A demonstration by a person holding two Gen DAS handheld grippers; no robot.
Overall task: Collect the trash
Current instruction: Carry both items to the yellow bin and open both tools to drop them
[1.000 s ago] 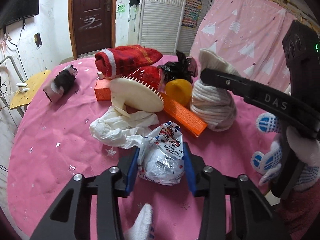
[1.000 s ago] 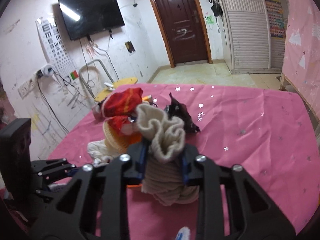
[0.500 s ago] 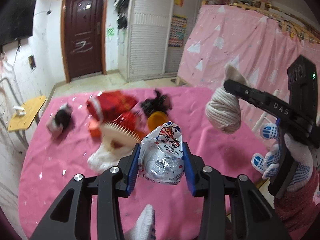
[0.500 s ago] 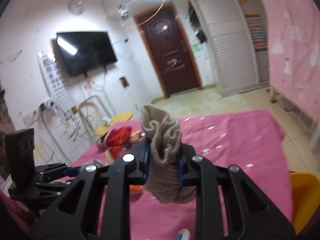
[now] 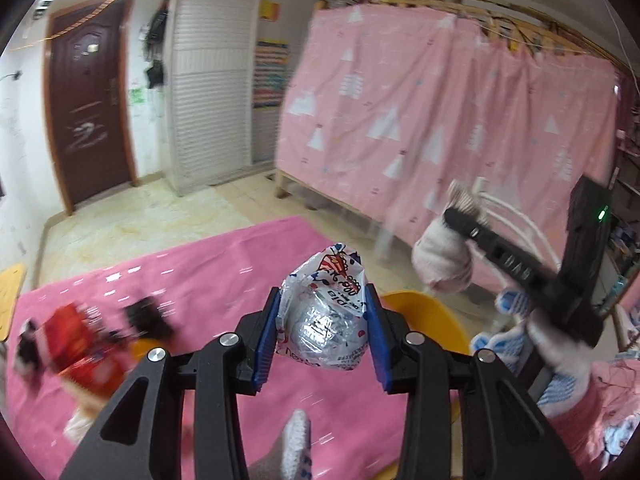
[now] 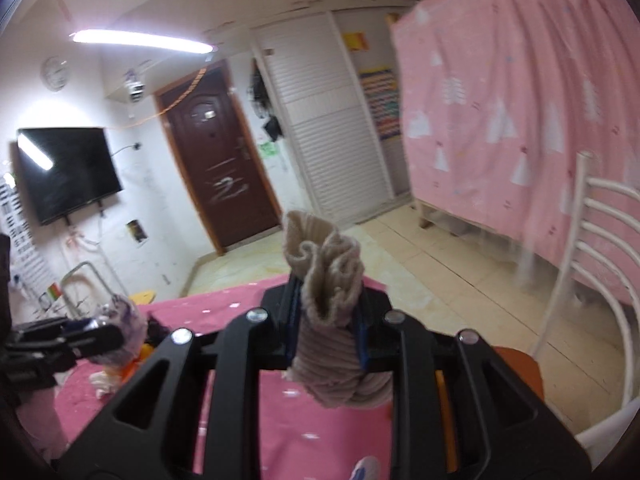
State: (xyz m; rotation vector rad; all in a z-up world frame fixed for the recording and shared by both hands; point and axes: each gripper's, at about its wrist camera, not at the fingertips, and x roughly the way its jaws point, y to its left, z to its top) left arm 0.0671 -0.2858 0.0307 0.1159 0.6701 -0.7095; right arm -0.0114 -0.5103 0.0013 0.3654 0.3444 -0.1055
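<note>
We held both grippers lifted above the pink-covered counter (image 5: 224, 264). The left gripper (image 5: 322, 338) had its blue-padded fingers (image 5: 267, 340) pinching a crumpled foil snack wrapper (image 5: 326, 320), silver inside with printed white plastic outside, which stood up between the pads over the counter's far right edge. Just behind the wrapper we saw the rim of a yellow bin (image 5: 424, 312) at that edge.

The right gripper (image 6: 326, 334) had its fingers pressed in on a beige ribbed sock (image 6: 328, 312), bunched at the top and hanging below the pads, over the counter's right edge with an orange-yellow bin (image 6: 520, 364) beside it. In the left wrist view the same sock (image 5: 442, 264) hung from the right gripper (image 5: 466, 220) out past the counter's right edge, near the pink curtain (image 5: 440, 112).

Left behind near the counter's left edge were a red cloth (image 5: 76, 336) and a black plastic bag (image 5: 146, 316), both blurred. A white chair (image 6: 592, 264) stood on the floor to the right.
</note>
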